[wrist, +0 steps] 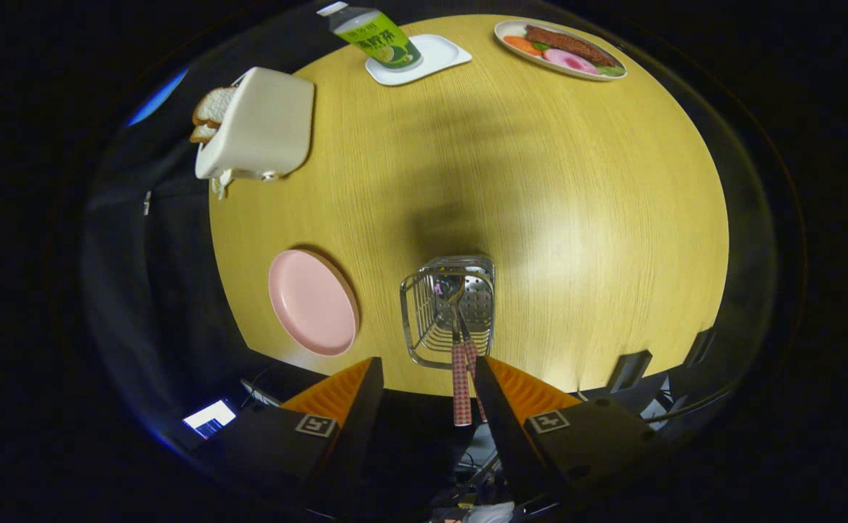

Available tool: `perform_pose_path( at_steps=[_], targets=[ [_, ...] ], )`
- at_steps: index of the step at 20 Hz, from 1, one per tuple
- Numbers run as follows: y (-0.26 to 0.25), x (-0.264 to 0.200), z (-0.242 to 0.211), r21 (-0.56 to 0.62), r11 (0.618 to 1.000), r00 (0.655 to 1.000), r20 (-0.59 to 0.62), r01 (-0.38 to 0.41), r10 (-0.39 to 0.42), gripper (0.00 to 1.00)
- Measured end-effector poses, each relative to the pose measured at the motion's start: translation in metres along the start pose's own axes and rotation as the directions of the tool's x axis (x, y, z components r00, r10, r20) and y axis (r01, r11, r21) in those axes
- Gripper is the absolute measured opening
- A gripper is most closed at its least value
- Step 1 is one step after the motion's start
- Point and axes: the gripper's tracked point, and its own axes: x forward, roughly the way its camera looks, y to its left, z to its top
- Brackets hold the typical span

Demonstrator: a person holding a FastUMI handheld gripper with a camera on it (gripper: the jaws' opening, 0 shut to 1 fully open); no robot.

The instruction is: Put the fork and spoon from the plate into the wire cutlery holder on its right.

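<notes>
Cutlery [461, 363] stood in the wire holder [449, 309], right of the emptied pink plate [312, 301]; our hand-held gripper [427, 388] was apart, touching neither handle. We judged a straight, clear withdrawal best.

The wire cutlery holder [449, 309] stands on the counter [576, 218] just ahead of the open gripper [427, 370], with the fork [471, 347] and spoon [458, 341] in it — handles sticking out between the fingers. The plate [312, 301] lies left of the holder. Beyond — a toaster [260, 125], a bottle [376, 35] on a tray [438, 54], a food dish [560, 49].
</notes>
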Motion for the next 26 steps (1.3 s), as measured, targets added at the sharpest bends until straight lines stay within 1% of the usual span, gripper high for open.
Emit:
perform_pose_path(
  at_steps=[2,4,5,7,9,13,15,17,20,21,24,26],
  targets=[
    [0.003,-0.012,0.015,-0.038,0.999,0.988,0.154,-0.003,0.009,0.90],
    [0.009,-0.026,0.019,-0.053,0.999,0.959,0.283,0.011,0.004,0.97],
    [0.011,-0.033,0.019,-0.065,0.998,0.942,0.335,0.016,0.007,0.98],
    [0.015,-0.049,0.021,-0.091,0.995,0.894,0.448,0.032,0.012,0.99],
    [0.023,-0.067,0.021,-0.124,0.991,0.837,0.547,0.053,0.023,0.99],
    [0.038,-0.109,0.029,-0.189,0.977,0.698,0.713,0.097,0.069,0.99],
    [0.040,-0.128,0.031,-0.207,0.971,0.643,0.761,0.117,0.085,0.99],
    [0.045,-0.150,0.030,-0.217,0.968,0.579,0.809,0.126,0.106,0.99],
    [0.039,-0.175,0.032,-0.210,0.964,0.493,0.864,0.164,0.105,0.99],
    [0.039,-0.185,0.031,-0.212,0.961,0.457,0.882,0.176,0.111,0.99],
    [0.031,-0.210,0.025,-0.215,0.943,0.371,0.922,0.255,0.110,0.99],
    [0.026,-0.223,0.018,-0.209,0.926,0.323,0.941,0.313,0.103,0.99]
  ],
)
